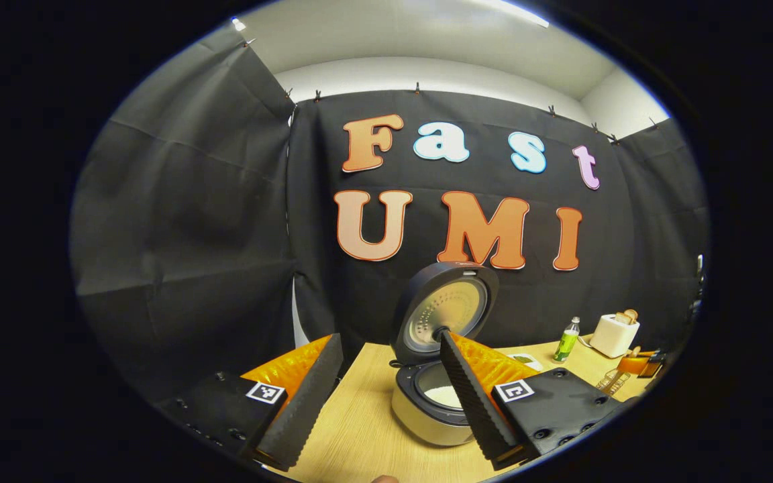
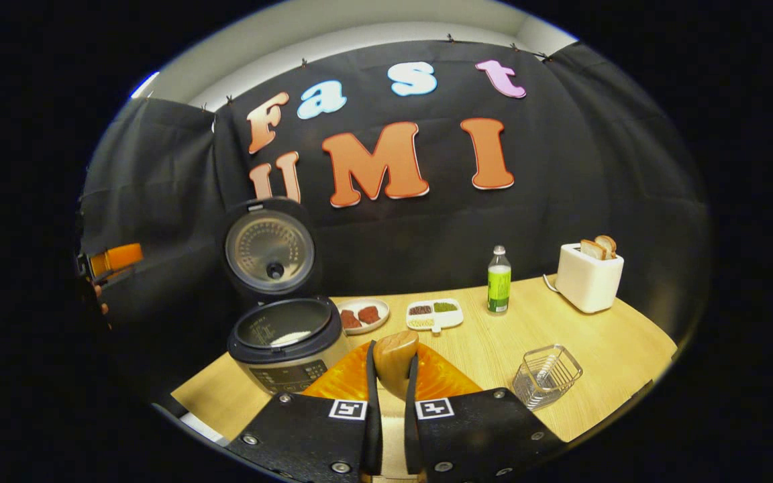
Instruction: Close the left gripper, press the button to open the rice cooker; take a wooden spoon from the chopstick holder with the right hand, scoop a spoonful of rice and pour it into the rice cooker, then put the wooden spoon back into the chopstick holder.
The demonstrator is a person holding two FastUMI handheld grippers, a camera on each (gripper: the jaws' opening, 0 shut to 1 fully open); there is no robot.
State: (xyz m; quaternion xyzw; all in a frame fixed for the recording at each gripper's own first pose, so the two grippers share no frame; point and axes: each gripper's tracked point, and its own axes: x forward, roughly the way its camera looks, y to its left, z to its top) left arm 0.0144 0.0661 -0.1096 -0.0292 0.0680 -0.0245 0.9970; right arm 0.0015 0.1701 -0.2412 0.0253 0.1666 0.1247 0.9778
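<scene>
Staged kitchen booth | black cloth wall (image 2: 561, 201) (clipped up) | toaster (image 2: 588, 275), rice cooker (image 2: 286, 342)

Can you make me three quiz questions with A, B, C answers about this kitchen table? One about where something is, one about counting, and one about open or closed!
1. Where is the green bottle?
A. between the divided dish and the toaster
B. inside the rice cooker
C. in the wire holder

2. How many bread slices stick out of the toaster?
A. none
B. two
C. five

3. The rice cooker's lid is:
A. shut
B. up
C. lying on the table

Answers: 1 A, it stands on the table between them. 2 B, two tops show. 3 B, the lid stands upright behind the pot.
</scene>
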